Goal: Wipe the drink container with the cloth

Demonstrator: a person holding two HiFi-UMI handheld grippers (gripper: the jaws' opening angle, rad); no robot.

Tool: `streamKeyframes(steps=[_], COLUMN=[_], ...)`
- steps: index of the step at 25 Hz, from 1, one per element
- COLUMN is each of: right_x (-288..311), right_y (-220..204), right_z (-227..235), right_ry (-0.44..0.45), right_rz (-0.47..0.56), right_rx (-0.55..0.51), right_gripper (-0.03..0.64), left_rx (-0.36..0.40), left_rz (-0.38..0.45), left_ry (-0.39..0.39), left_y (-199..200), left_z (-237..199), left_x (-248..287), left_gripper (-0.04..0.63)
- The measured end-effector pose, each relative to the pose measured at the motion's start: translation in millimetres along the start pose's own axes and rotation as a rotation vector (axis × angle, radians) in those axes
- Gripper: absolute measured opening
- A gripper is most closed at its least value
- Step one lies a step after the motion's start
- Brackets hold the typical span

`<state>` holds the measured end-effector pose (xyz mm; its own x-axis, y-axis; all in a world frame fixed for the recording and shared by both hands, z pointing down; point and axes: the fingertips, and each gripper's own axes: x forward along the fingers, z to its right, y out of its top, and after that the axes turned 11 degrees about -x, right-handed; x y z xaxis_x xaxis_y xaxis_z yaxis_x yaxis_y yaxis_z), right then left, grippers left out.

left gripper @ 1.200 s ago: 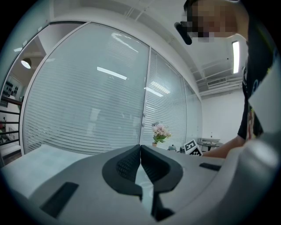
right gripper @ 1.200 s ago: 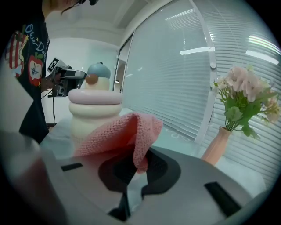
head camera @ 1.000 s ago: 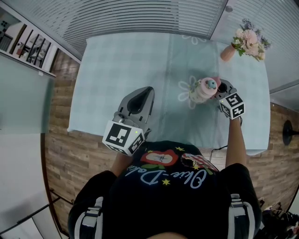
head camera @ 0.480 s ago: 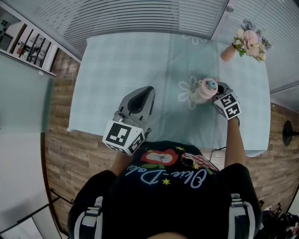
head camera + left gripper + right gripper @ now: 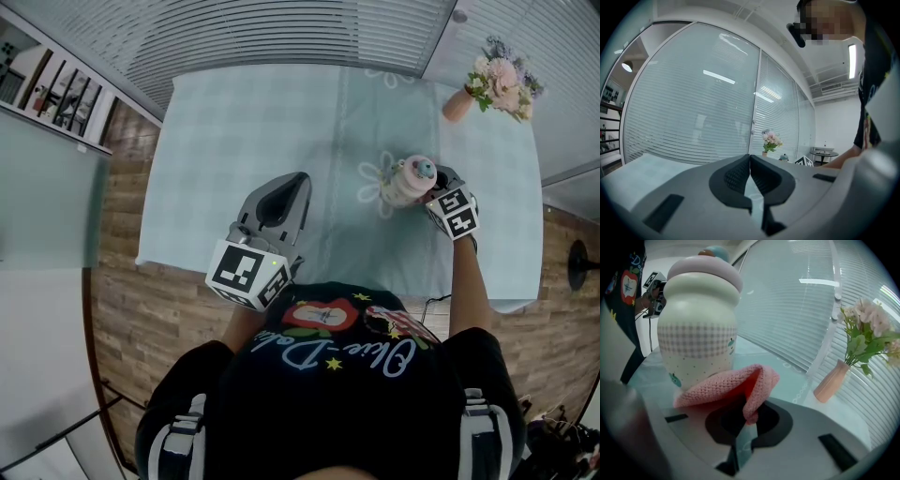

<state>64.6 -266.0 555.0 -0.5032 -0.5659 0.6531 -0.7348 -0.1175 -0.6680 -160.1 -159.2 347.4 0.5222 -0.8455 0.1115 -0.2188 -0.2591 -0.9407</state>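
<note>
Pale blue tablecloth (image 5: 253, 122) in a glass-walled room, flower vase (image 5: 459, 105) at the far right corner. Drink container (image 5: 698, 333) stands upright, right of centre. Right gripper (image 5: 743, 425) is clamped on the pink knitted cloth (image 5: 726, 383), which touches the container's lower side. Left gripper (image 5: 750, 176) has its jaws together, holds nothing and hangs near the front edge. Wiping looks under way low down; upper body and lid probably left.

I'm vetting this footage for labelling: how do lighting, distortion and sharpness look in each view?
Head view: evenly lit and sharp, though the lens bows the table edges. Left gripper view: strong fisheye, dark corners, ceiling lights mirrored in the glass wall. Right gripper view: the drink container bulges from closeness; the cloth weave looks crisp.
</note>
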Motion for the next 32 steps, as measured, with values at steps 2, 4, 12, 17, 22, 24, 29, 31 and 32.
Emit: streamKeyframes(steps=[2, 4, 12, 17, 22, 24, 29, 31, 32], right_x=[-2.7, -9.5, -65.2, -103.4, -137.9, -148.0, -159.9, -162.0, -162.4], right_y=[0.8, 0.8, 5.8, 21.3, 31.5, 33.5, 35.8, 37.5, 38.3], right_z=[3.4, 10.7, 38.3, 32.5, 25.3, 20.7, 7.0, 3.4, 1.7], right_ry=[-0.04, -0.102, -0.374, -0.444, -0.498, -0.513, -0.52, -0.515, -0.511], right_rz=[0.003, 0.004, 0.13, 0.259, 0.345, 0.365, 0.377, 0.382, 0.38], right_rx=[0.025, 0.061, 0.338, 0.464, 0.54, 0.561, 0.59, 0.598, 0.596], right_gripper=[0.012, 0.012, 0.012, 0.012, 0.012, 0.012, 0.012, 0.012, 0.012], left_rx=[0.0, -0.001, -0.004, -0.004, 0.001, 0.002, 0.006, 0.008, 0.009], left_rz=[0.0, -0.002, -0.021, -0.037, -0.057, -0.063, -0.073, -0.076, -0.077], left_ry=[0.0, -0.004, -0.043, -0.08, -0.132, -0.148, -0.173, -0.178, -0.18], left_y=[0.4, 0.6, -2.4, -6.1, -12.0, -13.0, -14.7, -14.9, -15.2], left_z=[-1.0, -1.1, 3.6, 10.7, 24.1, 28.3, 34.5, 35.5, 35.9], left_x=[-0.6, -0.6, 4.6, 11.8, 22.3, 26.4, 31.1, 32.3, 33.1], left_gripper=[0.003, 0.003, 0.003, 0.003, 0.003, 0.003, 0.003, 0.003, 0.003])
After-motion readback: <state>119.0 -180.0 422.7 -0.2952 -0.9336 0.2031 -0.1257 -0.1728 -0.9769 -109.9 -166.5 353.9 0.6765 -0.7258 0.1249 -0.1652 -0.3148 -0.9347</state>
